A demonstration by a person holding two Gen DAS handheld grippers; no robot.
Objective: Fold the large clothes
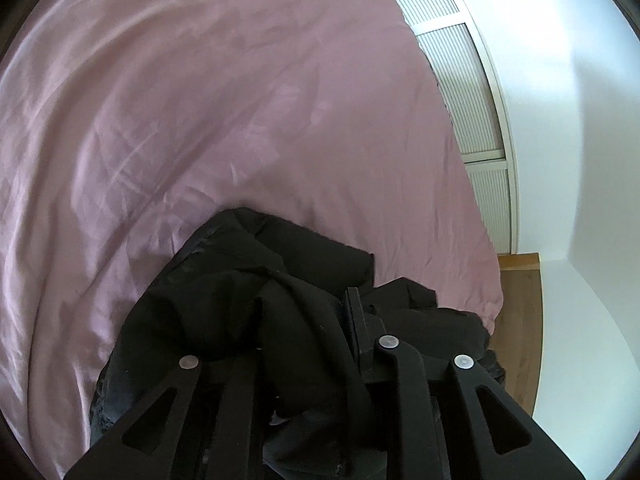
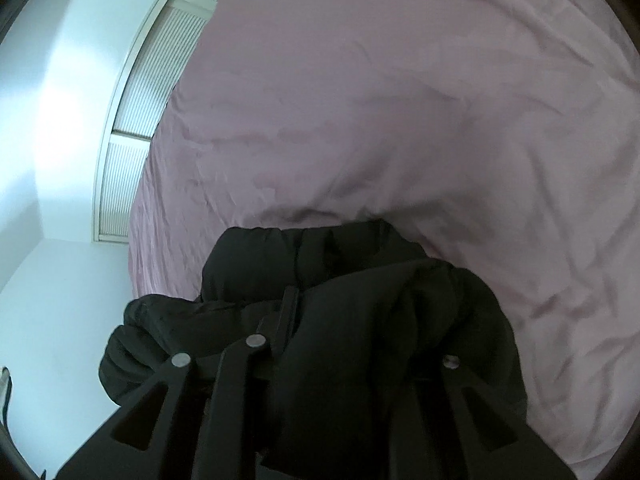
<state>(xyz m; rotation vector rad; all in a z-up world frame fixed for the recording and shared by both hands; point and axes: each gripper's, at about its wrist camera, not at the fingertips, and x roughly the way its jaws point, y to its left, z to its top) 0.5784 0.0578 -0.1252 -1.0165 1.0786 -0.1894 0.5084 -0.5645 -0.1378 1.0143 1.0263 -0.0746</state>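
— Are you seeing how far along this is getting?

— Barely started, I am thinking. The black garment [image 1: 248, 280] is lying bunched in a heap near the edge of the bed, on the pink sheet [image 1: 200, 100], with no neat fold showing anywhere. It is still needing spreading out flat before any folding can happen.

— And the grippers?

— The left gripper [image 1: 304, 320] is sitting nearly closed, with black cloth draped over and between its fingers; from the left wrist view I am judging it is pinching a fold of the garment, though the cloth is hiding one finger entirely. The right gripper [image 2: 340, 320] is looking the same: nearly closed, black fabric [image 2: 320, 252] bulging over it, one finger [image 2: 286, 312] poking out and the other buried. I am reading that as a grip on the cloth too.

— What are you counting?

— One dark garment, as far as I can tell, though the heap is so crumpled I cannot rule out a second piece. One bed, two grippers, and a ribbed panel [image 1: 460, 80] running along the wall [image 1: 560, 120] beside the bed. A strip of wooden floor [image 1: 516, 320] is showing past the corner.
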